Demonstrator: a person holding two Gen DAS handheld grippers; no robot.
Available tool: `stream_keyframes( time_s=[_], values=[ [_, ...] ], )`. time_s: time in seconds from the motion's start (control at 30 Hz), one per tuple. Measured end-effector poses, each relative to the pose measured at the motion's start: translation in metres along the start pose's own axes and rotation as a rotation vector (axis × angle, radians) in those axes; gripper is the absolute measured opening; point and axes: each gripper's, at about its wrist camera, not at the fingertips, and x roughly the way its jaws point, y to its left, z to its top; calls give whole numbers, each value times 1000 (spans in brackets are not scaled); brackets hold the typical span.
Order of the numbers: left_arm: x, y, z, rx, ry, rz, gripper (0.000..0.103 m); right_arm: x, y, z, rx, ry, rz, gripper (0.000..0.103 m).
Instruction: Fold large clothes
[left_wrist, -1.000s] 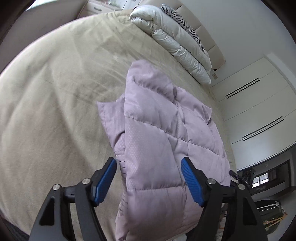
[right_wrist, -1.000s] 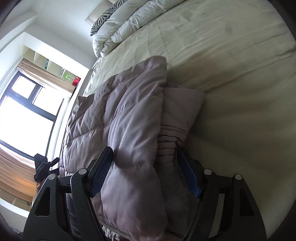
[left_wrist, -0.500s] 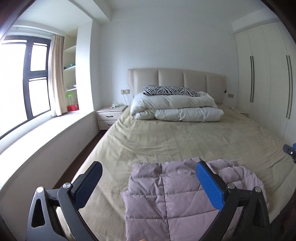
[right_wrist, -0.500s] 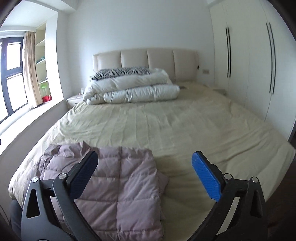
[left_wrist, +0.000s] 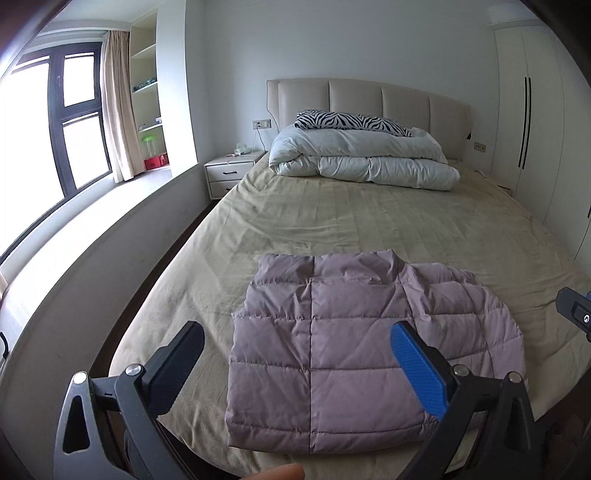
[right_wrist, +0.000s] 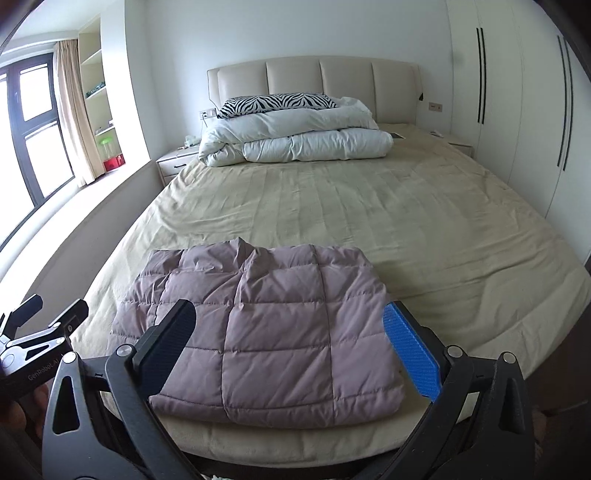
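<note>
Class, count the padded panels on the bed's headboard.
4 panels on the headboard, side by side across the wall end of the bed. The folded duvet and zebra pillow hide only their lower parts.

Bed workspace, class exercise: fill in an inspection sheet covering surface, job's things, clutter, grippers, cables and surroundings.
Surface: bed with beige sheet, mildly creased.
Job's things: mauve quilted jacket lying folded at the foot end.
Clutter: white duvet folded at the headboard, zebra pillow on top.
Grippers: left gripper and right gripper both open, holding nothing, hovering near the jacket.
Cables: a thin cord hangs from the wall socket.
Surroundings: nightstand, window, wardrobe.
</note>
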Motion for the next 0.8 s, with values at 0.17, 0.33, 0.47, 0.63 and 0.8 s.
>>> stream_keyframes(
  time_s=[0.17,0.33,0.47,0.63,0.8],
  values=[
    [13,1,-3,-17,73,-18,103,7,5,-8,-1,23,0,103],
    [14,-1,-6,-17,80,-13,103,8,17,-10,-46,20,-38,103],
    [14,0,-7,-19,81,-2,103,10,20,-10,-58,33,-38,103],
    [16,2,-8,-23,87,7,103,14,22,-13,-67,50,-54,103],
    [18,3,-8,-20,93,3,103,16,22,-13,-69,52,-56,103]
  ],
)
